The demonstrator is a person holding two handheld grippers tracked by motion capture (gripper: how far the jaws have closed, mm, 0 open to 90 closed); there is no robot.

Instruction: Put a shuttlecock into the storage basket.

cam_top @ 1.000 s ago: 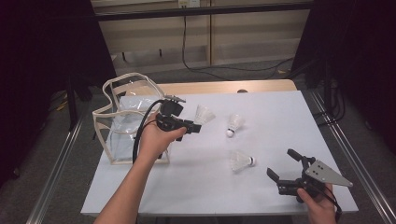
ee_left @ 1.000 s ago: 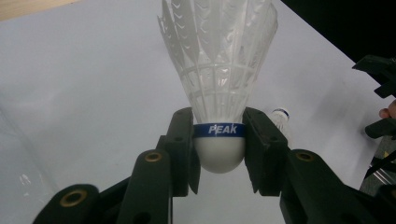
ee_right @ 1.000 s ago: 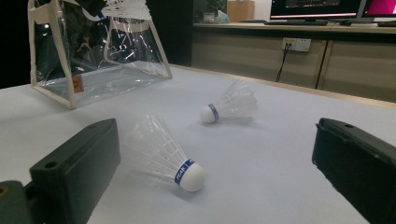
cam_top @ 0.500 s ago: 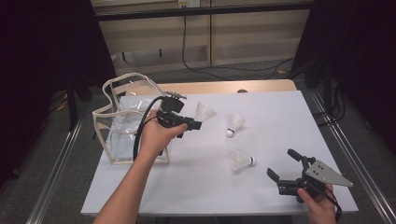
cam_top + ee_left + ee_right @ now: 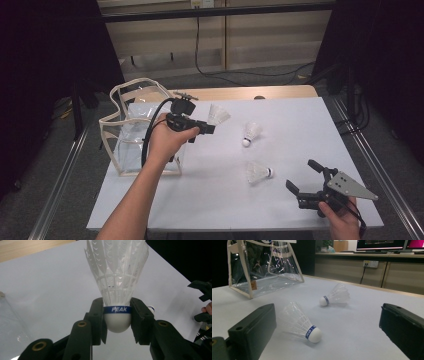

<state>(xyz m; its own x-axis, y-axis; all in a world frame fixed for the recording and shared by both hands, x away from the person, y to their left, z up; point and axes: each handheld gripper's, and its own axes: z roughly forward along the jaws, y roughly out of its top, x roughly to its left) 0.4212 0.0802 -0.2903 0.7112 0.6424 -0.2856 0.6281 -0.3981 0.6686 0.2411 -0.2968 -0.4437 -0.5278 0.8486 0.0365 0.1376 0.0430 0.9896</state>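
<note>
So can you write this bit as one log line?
left hand-held gripper: shut on shuttlecock | right hand-held gripper: open | table: two shuttlecocks | bag: standing

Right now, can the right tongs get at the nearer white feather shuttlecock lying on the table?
Probably yes. The right tongs stand open, and the white feather shuttlecock lies on its side just ahead of them on bare white table, with nothing between.

A lab or office: monitors [image 5: 384,243] on a counter [image 5: 372,257], wall sockets [image 5: 370,263].
</note>
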